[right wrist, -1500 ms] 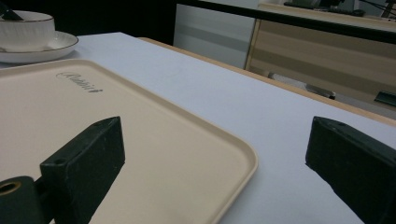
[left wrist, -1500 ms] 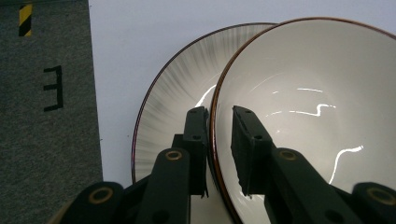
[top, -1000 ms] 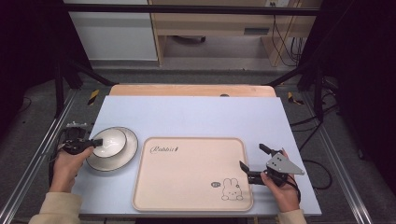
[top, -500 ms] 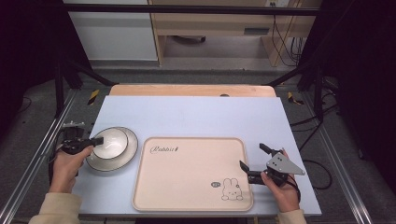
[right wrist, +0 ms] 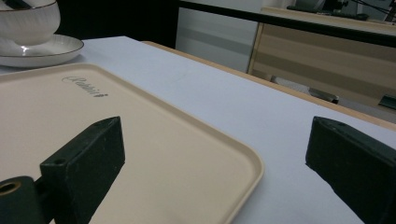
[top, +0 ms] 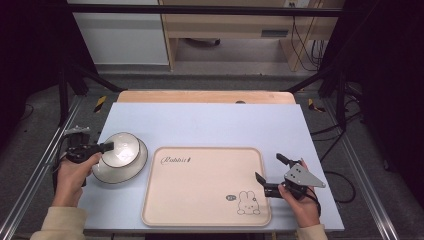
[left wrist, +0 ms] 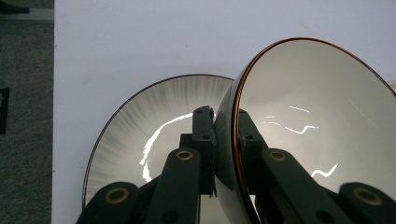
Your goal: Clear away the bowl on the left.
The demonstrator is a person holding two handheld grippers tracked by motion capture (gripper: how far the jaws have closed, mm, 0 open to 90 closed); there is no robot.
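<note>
Overhead, the high view puts the left gripper [top: 102,147] at the left of the frame, just above the person's left hand [top: 70,172]; its fingers are pinching the near-left rim of a white bowl [top: 122,149], which is tipped over a white saucer [top: 131,168] lying on the pale blue table [top: 210,120]. Bowl and saucer sit just left of a cream tray [top: 200,185], apart from its edge; the tray fills the lower middle of the frame, with script lettering at its upper left and a small rabbit drawing [top: 248,202] at its lower right. The right gripper [top: 270,170] is in the lower right, in the right hand [top: 300,202], at the tray's right edge, fingers spread with nothing between them, one fingertip over the tray's rim. Left gripper view: the two black fingers [left wrist: 204,135] rise from the bottom centre and clamp the bowl's [left wrist: 317,121] brown-edged rim, one finger outside the wall, one inside; the bowl stands tilted on the right half of the frame, the ribbed saucer [left wrist: 135,135] lies flat behind it at centre left. Right gripper view: fingers [right wrist: 88,163] spread wide, one at lower left over the tray [right wrist: 177,140], the other at lower right over bare table [right wrist: 261,112], the tray's rounded corner between them; bowl [right wrist: 30,21] and saucer [right wrist: 51,49] show small in the upper left corner.
</note>
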